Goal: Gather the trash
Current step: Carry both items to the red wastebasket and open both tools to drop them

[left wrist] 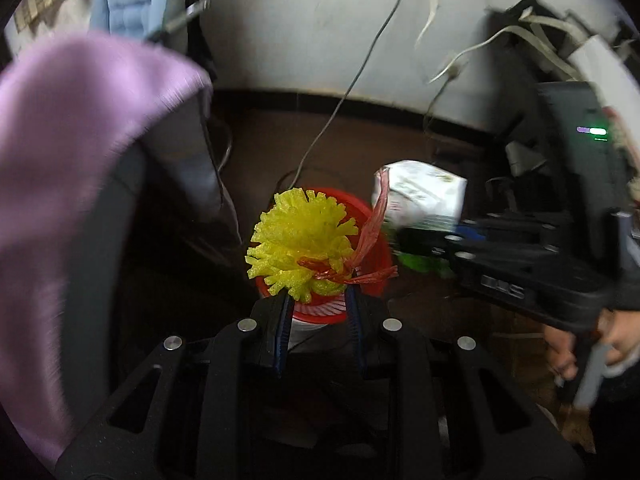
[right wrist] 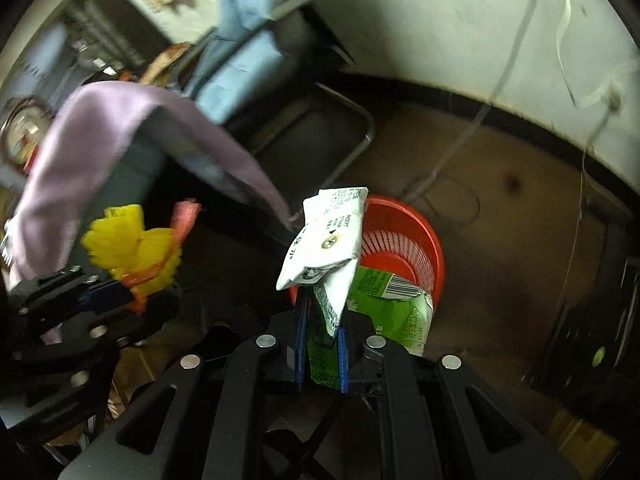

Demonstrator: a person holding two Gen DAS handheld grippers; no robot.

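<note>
Trash: yellow foam net (left wrist: 300, 240) pinched in our left gripper (left wrist: 318, 300); crumpled carton (right wrist: 332, 248) clamped in our right gripper (right wrist: 322, 344). Red basket (right wrist: 404, 240) on floor, directly ahead below both; right nearer rim.

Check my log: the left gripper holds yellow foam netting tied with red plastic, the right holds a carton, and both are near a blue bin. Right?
Only the colour is wrong: the bin is red, as the right wrist view shows. The left gripper does hold the foam netting, the right gripper the carton.

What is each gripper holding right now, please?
Left gripper: closed on the yellow foam net.
Right gripper: closed on the crushed carton.
</note>
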